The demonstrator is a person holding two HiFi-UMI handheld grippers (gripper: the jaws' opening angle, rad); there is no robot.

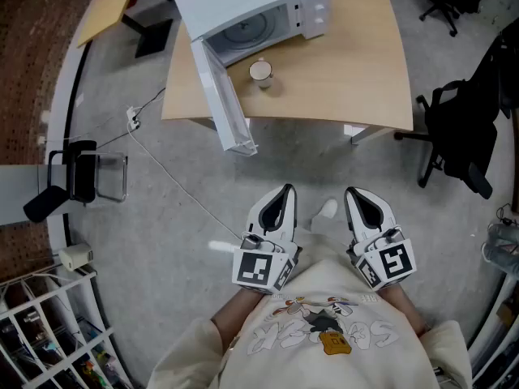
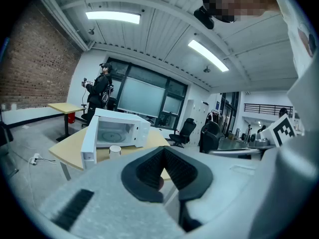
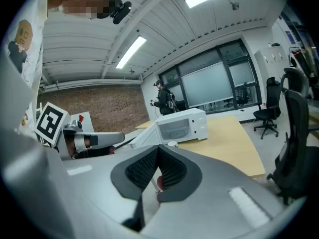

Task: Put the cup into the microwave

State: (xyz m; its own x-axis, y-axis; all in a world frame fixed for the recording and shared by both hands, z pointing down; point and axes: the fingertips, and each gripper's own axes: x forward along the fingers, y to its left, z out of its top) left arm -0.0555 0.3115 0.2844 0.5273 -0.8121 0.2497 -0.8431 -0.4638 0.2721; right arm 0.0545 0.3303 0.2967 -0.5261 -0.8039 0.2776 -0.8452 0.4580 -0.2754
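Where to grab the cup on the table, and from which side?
Probably across the side wall of the cup, jaws level, coming from the near edge of the table. It stands upright, mouth up; the open door of the microwave juts at its left in the head view, the cavity lies behind it. No handle can be made out.

Head view looks down; gripper views share distant microwave (image 2: pixel 118 129).

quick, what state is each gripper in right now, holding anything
left gripper: closed, holding nothing
right gripper: closed, holding nothing
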